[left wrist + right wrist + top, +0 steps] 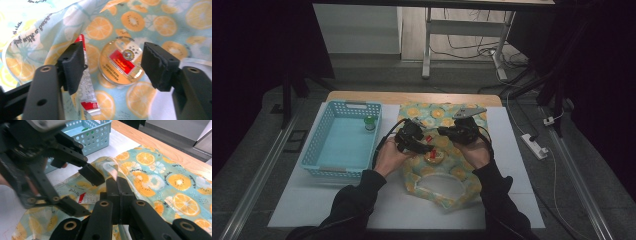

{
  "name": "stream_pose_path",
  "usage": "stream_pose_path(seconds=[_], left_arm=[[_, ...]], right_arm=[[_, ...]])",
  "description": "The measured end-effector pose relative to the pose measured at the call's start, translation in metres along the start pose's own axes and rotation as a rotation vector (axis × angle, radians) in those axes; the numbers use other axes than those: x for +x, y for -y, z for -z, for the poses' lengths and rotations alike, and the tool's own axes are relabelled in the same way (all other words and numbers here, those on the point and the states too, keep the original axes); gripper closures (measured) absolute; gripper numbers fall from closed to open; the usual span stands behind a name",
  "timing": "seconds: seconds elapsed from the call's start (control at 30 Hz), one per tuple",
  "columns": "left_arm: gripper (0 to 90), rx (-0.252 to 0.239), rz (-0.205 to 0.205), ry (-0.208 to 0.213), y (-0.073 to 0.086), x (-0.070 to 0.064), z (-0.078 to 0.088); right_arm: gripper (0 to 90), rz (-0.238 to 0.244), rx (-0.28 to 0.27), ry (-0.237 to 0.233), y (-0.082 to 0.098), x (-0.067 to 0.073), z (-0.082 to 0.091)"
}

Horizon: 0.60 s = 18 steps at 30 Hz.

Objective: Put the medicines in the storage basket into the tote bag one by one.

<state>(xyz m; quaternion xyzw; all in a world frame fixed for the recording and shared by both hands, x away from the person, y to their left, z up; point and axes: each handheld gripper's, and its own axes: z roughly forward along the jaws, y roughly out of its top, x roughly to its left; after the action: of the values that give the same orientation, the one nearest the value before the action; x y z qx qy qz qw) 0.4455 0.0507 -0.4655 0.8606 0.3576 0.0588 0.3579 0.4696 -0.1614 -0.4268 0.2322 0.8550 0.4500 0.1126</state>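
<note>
Left gripper view, round tin [121, 61]: lies flat, label up, on the citrus-print bag [155, 22], between the open jaws with neither pad touching it.
Sachet [87, 85]: just beside the tin, long axis running from the bag's folded edge toward the camera.
Left gripper [112, 63]: jaws apart, holding nothing.
Right gripper [117, 195]: jaws clamped on the bag's edge, lifting it.
Progress: one green-capped bottle [370, 123] stands in the blue basket [319, 150]; tin and sachet remain on the bag, probably early.
</note>
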Motion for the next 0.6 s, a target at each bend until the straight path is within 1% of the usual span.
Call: stream_pose_path(seconds=[0.1, 0.2, 0.3, 0.4, 0.43, 0.5, 0.6], left_arm=[[27.5, -0.008, 0.007, 0.032, 0.001, 0.001, 0.006], [22.8, -0.013, 0.012, 0.051, 0.002, 0.002, 0.012], [19.1, -0.015, 0.013, 0.048, 0.003, 0.003, 0.016], [11.3, -0.007, 0.012, 0.058, 0.005, 0.005, 0.020], [10.4, -0.006, 0.008, 0.058, 0.005, 0.006, 0.021], [7.9, -0.005, 0.009, 0.072, 0.007, 0.008, 0.024], [5.1, -0.020, 0.011, 0.098, 0.009, 0.012, 0.030]], right_arm=[[90.0, 0.000, 0.000, 0.000, 0.000, 0.000, 0.000], [90.0, 0.000, 0.000, 0.000, 0.000, 0.000, 0.000], [90.0, 0.000, 0.000, 0.000, 0.000, 0.000, 0.000], [90.0, 0.000, 0.000, -0.001, 0.000, 0.000, 0.000], [90.0, 0.000, 0.000, -0.001, 0.000, 0.000, 0.000], [90.0, 0.001, 0.001, -0.001, 0.000, 0.000, 0.000], [90.0, 0.002, 0.000, -0.001, 0.000, 0.000, 0.000]])
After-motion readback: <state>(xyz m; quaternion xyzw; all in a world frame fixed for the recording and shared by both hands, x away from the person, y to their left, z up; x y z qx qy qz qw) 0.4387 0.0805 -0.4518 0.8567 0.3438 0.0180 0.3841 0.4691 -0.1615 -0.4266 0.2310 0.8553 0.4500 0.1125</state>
